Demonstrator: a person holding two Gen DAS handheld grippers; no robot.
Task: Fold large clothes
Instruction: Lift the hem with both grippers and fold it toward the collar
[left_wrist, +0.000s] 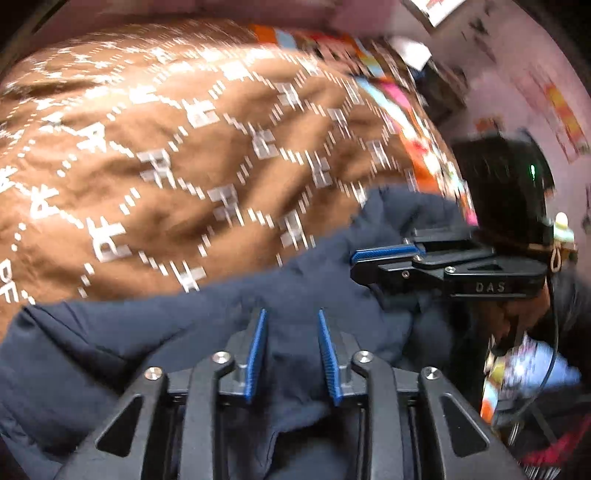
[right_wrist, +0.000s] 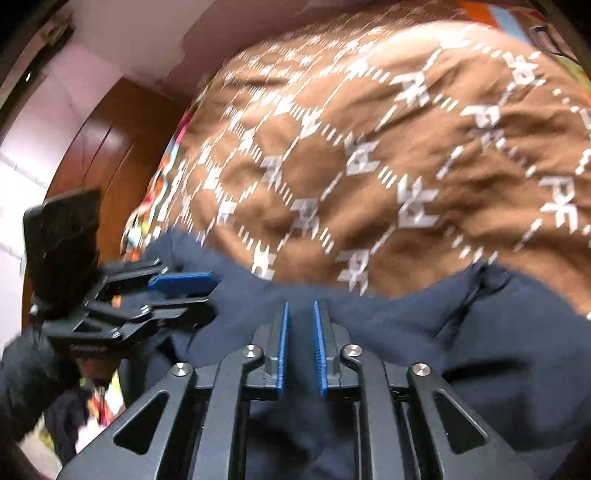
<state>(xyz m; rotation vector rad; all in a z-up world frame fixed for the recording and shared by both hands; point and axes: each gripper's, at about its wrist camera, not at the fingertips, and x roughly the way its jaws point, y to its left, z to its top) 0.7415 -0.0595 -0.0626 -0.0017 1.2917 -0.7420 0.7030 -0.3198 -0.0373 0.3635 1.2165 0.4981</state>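
**Navy garment bunched at near edge of brown blanket, both claws over it**

Brown blanket (left_wrist: 155, 147) with white lettered pattern covers most of the surface, looks like a bed; colourful sheet (left_wrist: 402, 122) peeks out at its far edge. Dark navy garment (left_wrist: 207, 321), thick and padded-looking, lies crumpled along the near edge of the blanket, not yet flat.

Left claw (left_wrist: 291, 354) is over the navy fabric, jaws slightly spread; cloth sits under and between them, but pads don't visibly press it. Right claw (right_wrist: 298, 347) is narrower, nearly pressed together, only a thin gap; no fold visibly caught. Both views blurred.

Judgement: step in hand is getting a grip to spread or fold the garment. To do it well: pinch a real edge or seam, not a mid-panel bulge; take matching corners with both claws; lift together and keep the cloth taut.
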